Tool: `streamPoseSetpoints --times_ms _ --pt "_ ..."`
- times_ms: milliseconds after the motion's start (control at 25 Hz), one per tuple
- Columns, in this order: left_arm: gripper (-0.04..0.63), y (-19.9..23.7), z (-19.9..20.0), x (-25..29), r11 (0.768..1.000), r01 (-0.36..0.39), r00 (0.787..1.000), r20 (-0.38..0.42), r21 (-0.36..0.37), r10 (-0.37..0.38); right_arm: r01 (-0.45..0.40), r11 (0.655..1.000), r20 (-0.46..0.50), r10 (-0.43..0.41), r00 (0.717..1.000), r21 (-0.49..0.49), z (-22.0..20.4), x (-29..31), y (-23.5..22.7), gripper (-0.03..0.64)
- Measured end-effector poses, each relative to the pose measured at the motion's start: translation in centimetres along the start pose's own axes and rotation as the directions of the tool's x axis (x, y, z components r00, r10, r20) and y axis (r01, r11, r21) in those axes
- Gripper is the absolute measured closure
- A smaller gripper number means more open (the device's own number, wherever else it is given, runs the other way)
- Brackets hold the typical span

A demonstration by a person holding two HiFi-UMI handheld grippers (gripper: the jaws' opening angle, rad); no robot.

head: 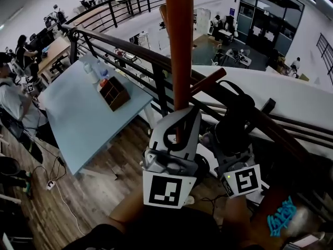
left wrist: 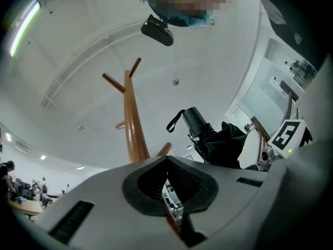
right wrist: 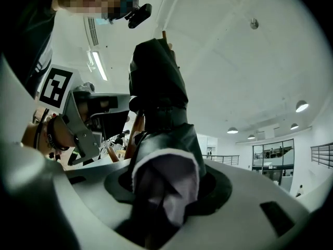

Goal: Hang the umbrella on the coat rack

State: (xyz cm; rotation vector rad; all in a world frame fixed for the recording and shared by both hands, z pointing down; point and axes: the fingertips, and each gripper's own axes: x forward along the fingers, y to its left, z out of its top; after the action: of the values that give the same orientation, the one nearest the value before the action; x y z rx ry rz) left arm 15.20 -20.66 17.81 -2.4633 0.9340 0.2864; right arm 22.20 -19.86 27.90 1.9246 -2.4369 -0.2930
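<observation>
Umbrella (right wrist: 156, 82) not hung yet: it's folded and clamped in the right gripper's (right wrist: 165, 163) fingers, just right of the coat rack (head: 180, 46) pole, pegs (left wrist: 114, 82) bare, left gripper (left wrist: 166, 163) closed on nothing.

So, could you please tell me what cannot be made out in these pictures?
Coat rack: upper pegs cut off by the head view's top edge; its foot shows in no view.
Umbrella: lower end hidden between the jaws of the right gripper, right gripper view.
People at the desks: too small, head view.
</observation>
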Motion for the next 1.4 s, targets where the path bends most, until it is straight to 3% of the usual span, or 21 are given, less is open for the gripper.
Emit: streamPoseSetpoints --times_ms 320,640,880,1400 --pt "0.581 0.4 -0.8 -0.3 0.994 -0.105 0.994 -0.029 0.040 0.106 -0.122 0.993 0.013 0.122 0.992 -0.002 -1.0 1.8 0.2 0.391" --pt "0.581 1.3 -1.6 -0.3 0.982 -0.175 0.981 -0.074 0.074 0.180 -0.177 0.983 -0.005 0.177 0.984 0.050 -2.4 3.3 -0.6 0.391" --pt "0.582 0.7 -1.4 -0.2 0.977 -0.191 0.975 -0.092 0.096 0.200 -0.194 0.974 -0.009 0.197 0.980 0.116 -3.2 3.4 -1.4 0.391" --pt "0.581 0.6 -1.3 0.4 0.974 -0.199 0.974 -0.085 0.113 0.209 -0.223 0.963 -0.026 0.230 0.973 0.151 -5.0 3.8 -1.5 0.391"
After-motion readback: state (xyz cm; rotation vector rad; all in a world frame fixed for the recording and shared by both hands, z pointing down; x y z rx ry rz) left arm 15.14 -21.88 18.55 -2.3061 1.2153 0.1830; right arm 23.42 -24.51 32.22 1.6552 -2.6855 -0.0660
